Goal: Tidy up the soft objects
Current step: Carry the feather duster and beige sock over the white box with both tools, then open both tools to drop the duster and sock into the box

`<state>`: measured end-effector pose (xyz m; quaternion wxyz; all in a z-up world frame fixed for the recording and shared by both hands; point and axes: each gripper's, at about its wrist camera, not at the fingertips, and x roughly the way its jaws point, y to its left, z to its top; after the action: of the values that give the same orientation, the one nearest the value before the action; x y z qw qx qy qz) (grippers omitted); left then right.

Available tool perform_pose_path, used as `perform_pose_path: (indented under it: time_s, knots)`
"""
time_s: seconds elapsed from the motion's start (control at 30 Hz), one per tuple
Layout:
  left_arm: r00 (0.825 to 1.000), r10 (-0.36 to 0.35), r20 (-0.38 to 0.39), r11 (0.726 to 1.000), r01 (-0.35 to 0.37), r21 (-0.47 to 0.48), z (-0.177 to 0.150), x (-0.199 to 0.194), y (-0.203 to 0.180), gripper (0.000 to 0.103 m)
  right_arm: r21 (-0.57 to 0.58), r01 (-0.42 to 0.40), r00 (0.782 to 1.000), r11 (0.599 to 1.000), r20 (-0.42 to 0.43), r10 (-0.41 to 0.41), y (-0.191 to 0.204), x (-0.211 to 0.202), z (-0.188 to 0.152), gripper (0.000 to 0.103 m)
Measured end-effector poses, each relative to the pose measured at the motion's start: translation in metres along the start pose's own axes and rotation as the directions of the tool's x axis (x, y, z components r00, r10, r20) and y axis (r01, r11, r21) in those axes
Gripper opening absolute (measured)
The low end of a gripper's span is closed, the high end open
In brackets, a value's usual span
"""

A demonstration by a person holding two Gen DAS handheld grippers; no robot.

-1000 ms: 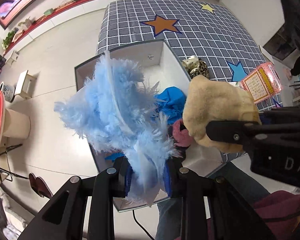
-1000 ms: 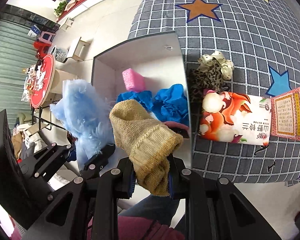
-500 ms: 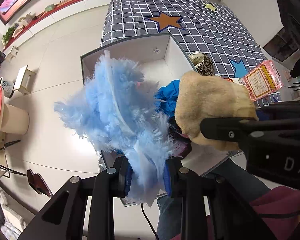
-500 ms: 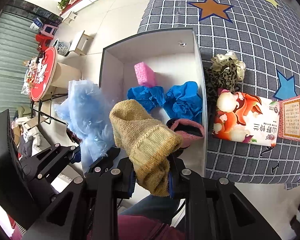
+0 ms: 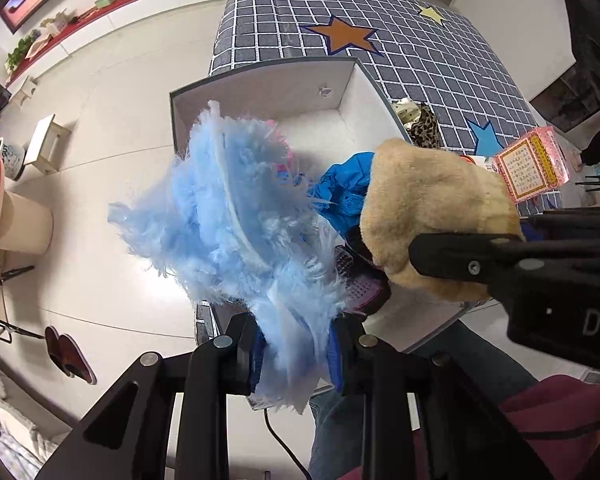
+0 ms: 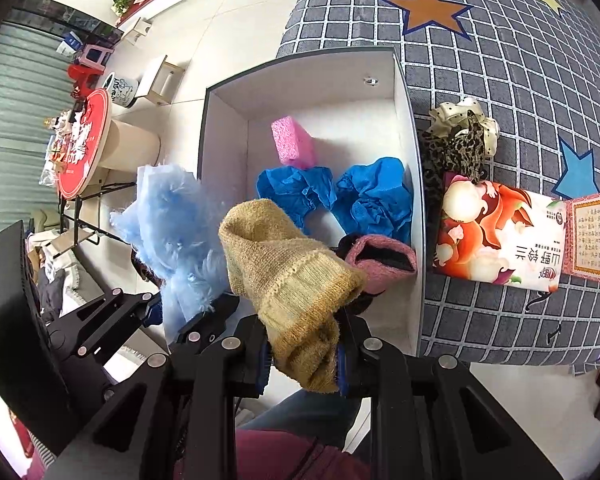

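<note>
Box nearer now, left claw pinching blue fluff, right claw gripping tan sock.

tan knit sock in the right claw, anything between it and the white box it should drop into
The tan knit sock hangs pinched in the right claw over the near end of the open white box. Nothing visible blocks the drop, though a pink sock lies on the floor there; the far end shows bare floor.
</note>
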<state>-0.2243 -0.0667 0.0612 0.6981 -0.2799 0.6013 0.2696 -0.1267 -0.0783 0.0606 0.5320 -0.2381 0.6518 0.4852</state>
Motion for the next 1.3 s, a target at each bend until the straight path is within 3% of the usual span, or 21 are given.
perform_pose_path:
  time_s: [1.0,1.07,1.13,1.2,1.23,1.3]
  knots:
    - [0.999,-0.010,-0.032,1.000,0.010,0.012,0.005,0.009,0.004,0.028,0.024,-0.018,0.999,1.000,-0.049,0.019,-0.007,0.014,0.005,0.026]
    - [0.999,-0.011,-0.031,1.000,0.011,0.010,0.006,0.009,0.004,0.037,0.024,-0.025,0.998,0.999,-0.051,0.027,-0.007,0.014,0.005,0.026]
    - [0.999,-0.008,-0.031,1.000,0.008,0.008,0.005,0.010,0.004,0.051,0.023,-0.028,0.998,0.999,-0.051,0.029,-0.007,0.014,0.006,0.035]
    - [0.999,-0.002,-0.034,1.000,0.002,0.007,0.006,0.010,0.003,0.066,0.024,-0.030,0.999,0.999,-0.044,0.031,-0.008,0.013,0.006,0.063]
    - [0.999,0.001,-0.033,1.000,-0.001,0.008,0.006,0.010,0.003,0.076,0.026,-0.034,0.999,0.999,-0.036,0.035,-0.009,0.011,0.007,0.068]
    - [1.000,-0.004,-0.023,1.000,0.004,0.004,0.008,0.009,0.003,0.081,0.032,-0.036,0.999,0.999,-0.015,0.036,-0.011,0.006,0.008,0.070]
